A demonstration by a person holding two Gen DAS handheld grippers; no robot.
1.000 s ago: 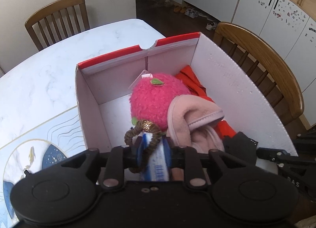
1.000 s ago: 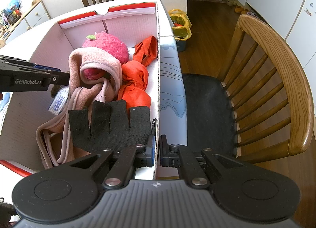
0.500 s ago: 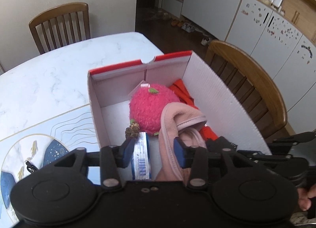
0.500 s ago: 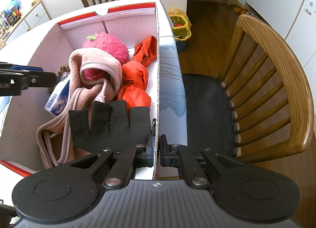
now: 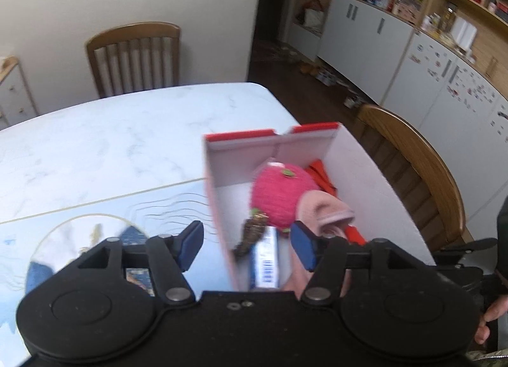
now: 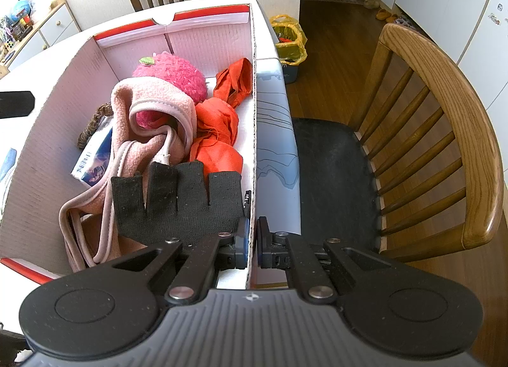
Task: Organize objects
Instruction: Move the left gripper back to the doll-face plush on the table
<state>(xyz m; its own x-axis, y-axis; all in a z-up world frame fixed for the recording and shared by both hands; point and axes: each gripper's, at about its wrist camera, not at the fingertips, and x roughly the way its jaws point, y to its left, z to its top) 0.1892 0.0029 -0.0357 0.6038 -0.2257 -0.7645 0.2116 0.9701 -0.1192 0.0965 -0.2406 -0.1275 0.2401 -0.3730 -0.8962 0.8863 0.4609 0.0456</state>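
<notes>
Left tongs (image 5: 244,248), empty, jaws just opened above shoebox (image 6: 222,46) on bench (image 5: 95,144); right tongs (image 6: 251,240) clamped on its thin, bendable right wall; light tissue pack (image 6: 93,157) released inside, against left wall.

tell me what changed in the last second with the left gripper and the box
The left gripper let go of the blue-and-white packet and brown hair tie; its jaws have just been opening, and it drew back and up. Both now lie in the box. The right gripper stayed clamped on the box wall.
</notes>
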